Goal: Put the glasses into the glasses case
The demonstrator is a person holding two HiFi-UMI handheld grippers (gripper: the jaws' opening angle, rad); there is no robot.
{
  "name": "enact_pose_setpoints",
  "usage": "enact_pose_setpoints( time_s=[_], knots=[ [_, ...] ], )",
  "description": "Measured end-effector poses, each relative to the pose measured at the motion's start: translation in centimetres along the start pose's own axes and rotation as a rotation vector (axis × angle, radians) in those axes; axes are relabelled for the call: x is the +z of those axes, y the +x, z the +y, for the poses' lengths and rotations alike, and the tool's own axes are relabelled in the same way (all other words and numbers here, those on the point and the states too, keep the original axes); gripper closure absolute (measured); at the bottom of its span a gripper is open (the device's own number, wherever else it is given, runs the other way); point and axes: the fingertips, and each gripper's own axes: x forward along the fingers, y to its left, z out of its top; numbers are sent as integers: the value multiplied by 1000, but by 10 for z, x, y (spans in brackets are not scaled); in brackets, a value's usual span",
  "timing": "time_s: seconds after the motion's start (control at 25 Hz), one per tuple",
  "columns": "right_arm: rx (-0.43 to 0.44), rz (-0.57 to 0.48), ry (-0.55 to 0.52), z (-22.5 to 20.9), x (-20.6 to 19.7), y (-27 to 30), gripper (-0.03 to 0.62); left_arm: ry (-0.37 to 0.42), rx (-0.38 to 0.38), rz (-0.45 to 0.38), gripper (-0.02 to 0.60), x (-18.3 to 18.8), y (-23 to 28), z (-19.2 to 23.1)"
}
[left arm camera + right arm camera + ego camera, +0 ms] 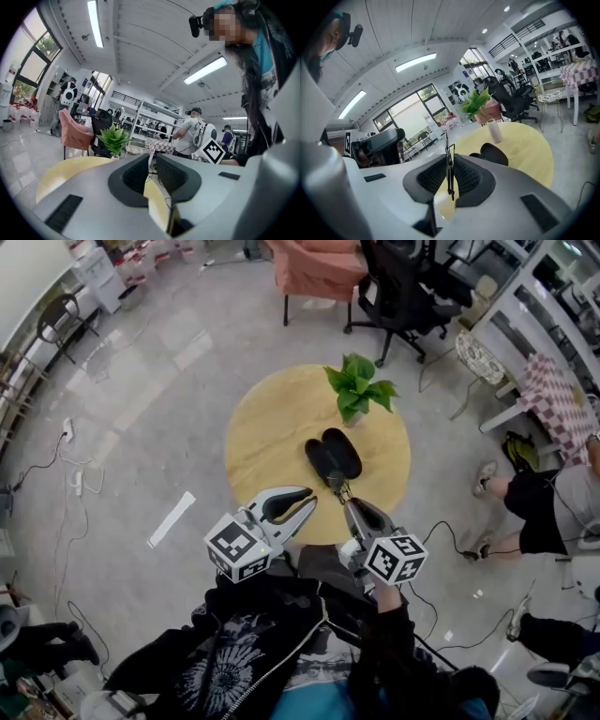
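Observation:
An open black glasses case [333,457] lies near the middle of the round wooden table [267,432], its two halves side by side. My right gripper [345,501] hangs over the table's near edge, just short of the case, and is shut on the thin black glasses [337,486]. In the right gripper view the glasses [449,174] stand edge-on between the pads, with the case [493,153] ahead on the table. My left gripper [307,499] is at the near edge to the left, its jaws almost together with nothing between them [152,161].
A potted green plant [359,390] in a white vase [494,131] stands behind the case. A pink chair [314,268] and a black office chair [403,287] are beyond the table. A person [544,502] sits on the floor at the right, with cables nearby.

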Motion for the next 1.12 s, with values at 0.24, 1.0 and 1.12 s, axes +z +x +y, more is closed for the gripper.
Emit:
enact_pose_setpoints(
  time_s=[0.24,1.0,1.12],
  knots=[
    [51,61,-22,-23,8,16,531,-8,68,-2,535,2,19,9],
    [107,281,-110,-84,-16,87,531,-4,253,-21,535,6,31,19],
    [115,322,-134,-87,-26,106,532,-9,279,-29,535,4,29,22]
  ],
)
